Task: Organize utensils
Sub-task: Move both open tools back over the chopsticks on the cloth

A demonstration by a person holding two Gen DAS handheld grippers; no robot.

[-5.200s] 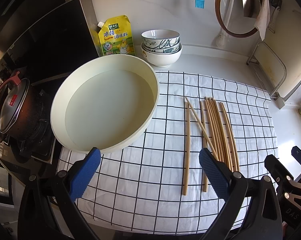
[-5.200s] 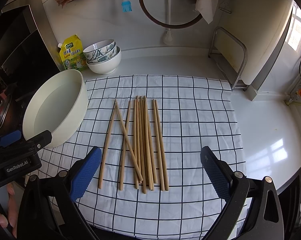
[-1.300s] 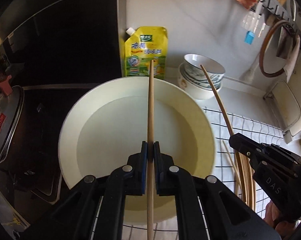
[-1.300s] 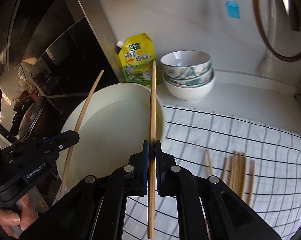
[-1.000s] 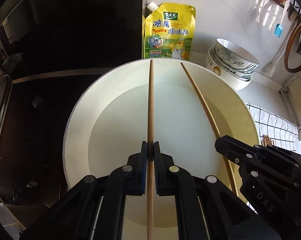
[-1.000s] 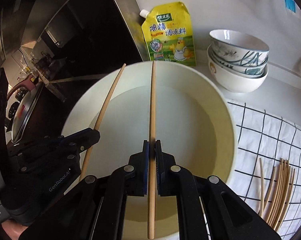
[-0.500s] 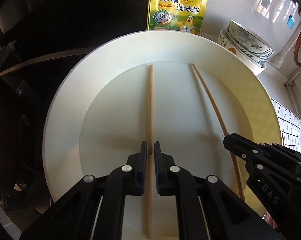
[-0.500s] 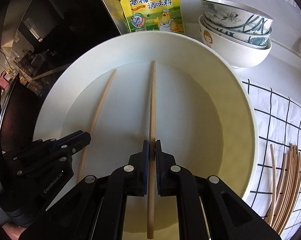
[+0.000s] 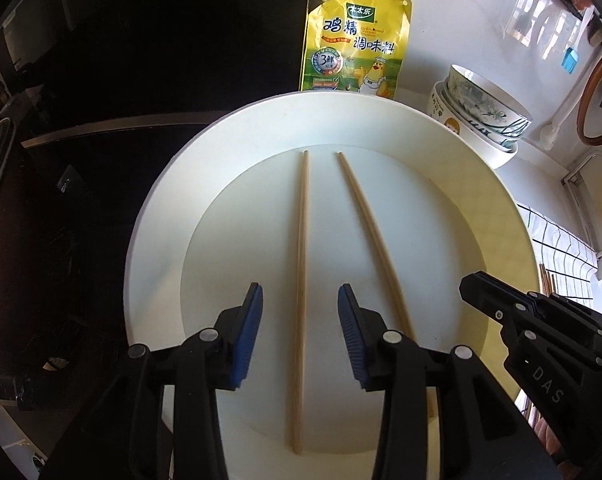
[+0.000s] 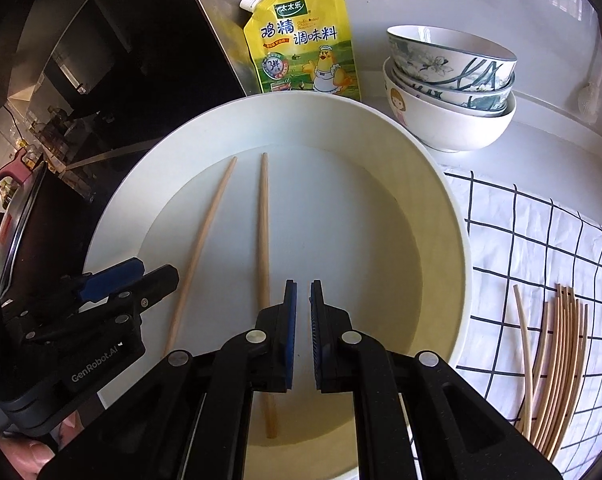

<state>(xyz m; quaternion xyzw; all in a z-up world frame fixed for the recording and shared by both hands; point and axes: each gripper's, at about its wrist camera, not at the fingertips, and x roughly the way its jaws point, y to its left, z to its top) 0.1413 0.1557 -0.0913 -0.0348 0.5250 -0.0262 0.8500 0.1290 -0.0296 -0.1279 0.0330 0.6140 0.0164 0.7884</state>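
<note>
Two wooden chopsticks lie side by side on the floor of the wide cream basin (image 9: 161, 216). My left gripper (image 9: 301, 332) hovers low over the left chopstick (image 9: 302, 248); its jaws are opening and the stick lies loose between the blue pads, untouched. The right chopstick (image 10: 264, 240) rests just left of my right gripper (image 10: 303, 332), whose pads stand a narrow slit apart with nothing between them. In the right wrist view the left gripper (image 10: 141, 276) sits beside the other stick (image 10: 205, 240). Several more chopsticks (image 10: 557, 360) lie bundled on the checked cloth (image 10: 541, 240).
A yellow seasoning pouch (image 10: 305, 48) and stacked bowls (image 10: 449, 92) stand right behind the basin (image 10: 453, 216). Left of the basin are a dark stove top (image 9: 81, 200) and a pot lid (image 10: 17, 216). A hand (image 10: 25, 452) shows at the bottom left.
Both chopsticks have gone from the shut jaws down onto the basin floor. The left jaws have spread apart. The right gripper now stands just right of its released stick.
</note>
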